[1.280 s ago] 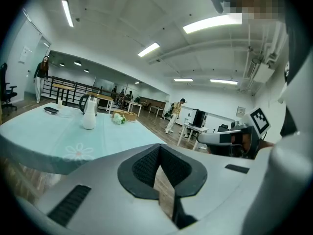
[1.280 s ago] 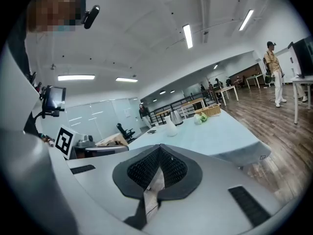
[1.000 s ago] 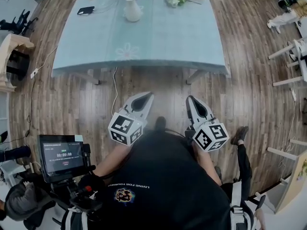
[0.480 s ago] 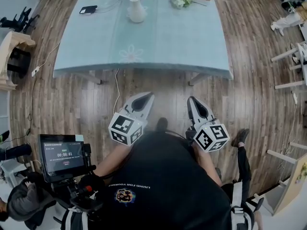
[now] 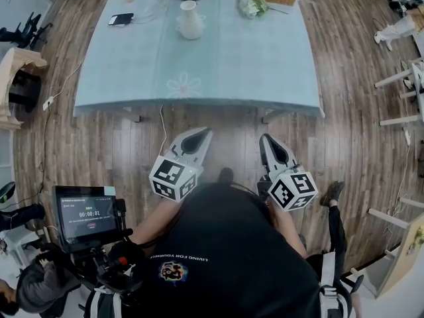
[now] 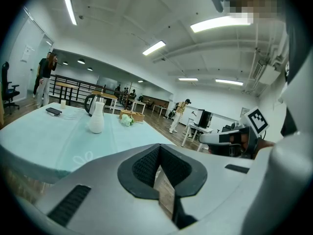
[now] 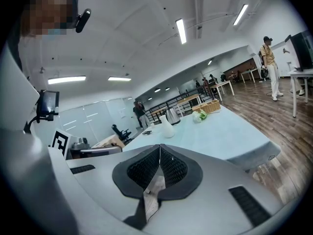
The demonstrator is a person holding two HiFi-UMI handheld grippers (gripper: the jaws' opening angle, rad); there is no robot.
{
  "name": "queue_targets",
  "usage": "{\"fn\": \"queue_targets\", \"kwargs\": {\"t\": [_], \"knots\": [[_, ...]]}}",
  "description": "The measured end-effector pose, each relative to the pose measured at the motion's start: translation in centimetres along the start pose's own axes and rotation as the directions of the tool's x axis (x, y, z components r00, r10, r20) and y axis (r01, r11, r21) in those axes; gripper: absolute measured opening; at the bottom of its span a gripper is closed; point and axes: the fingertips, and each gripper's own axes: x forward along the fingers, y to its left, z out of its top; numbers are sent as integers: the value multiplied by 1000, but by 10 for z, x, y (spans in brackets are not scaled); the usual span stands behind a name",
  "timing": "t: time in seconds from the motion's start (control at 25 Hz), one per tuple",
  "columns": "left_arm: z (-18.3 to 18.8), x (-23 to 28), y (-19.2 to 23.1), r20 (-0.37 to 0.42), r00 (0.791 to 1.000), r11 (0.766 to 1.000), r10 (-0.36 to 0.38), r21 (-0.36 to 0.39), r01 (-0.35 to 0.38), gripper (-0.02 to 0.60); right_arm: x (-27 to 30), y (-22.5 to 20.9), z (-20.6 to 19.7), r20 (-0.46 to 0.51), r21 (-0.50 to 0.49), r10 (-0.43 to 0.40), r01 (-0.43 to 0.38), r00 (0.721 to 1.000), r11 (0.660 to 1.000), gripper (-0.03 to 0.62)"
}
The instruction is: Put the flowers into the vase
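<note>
Ahead, a pale blue table [image 5: 232, 65] bore the white vase [image 5: 190, 20] and flowers [image 5: 250, 5], apart; my left gripper [image 5: 201, 134] and right gripper [image 5: 265, 140] hung short of it, jaws together, holding nothing.

This is a large open-plan office or lab hall. Long strip lights [image 6: 220, 22] run across a white ceiling with exposed pipes [image 6: 266, 67]. The floor [image 5: 132, 151] is wood plank. White desks [image 6: 193, 129] stand along one side, one carrying a dark monitor [image 6: 204, 117]. Black office chairs [image 7: 119, 131] sit near glass partitions [image 7: 93, 116]. A black railing [image 6: 73, 84] crosses the far end. Several people [image 7: 268, 58] stand about. In the middle is a tabletop [image 5: 232, 58] under a pale blue cloth. Nearby, a small screen on a stand [image 5: 85, 215] shows a running timer.
</note>
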Motion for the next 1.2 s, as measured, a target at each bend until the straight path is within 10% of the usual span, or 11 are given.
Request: {"fn": "queue_targets", "kwargs": {"t": [0.72,1.2], "knots": [[6,0,4,14,1000,1000,-7,7,7,8,-4,-13,12,35,-4,-47,47,998,999,19],[54,2,136,12,999,999,-41,-16,41,8,117,35,42,27,0,-101,101,994,995,20]]}}
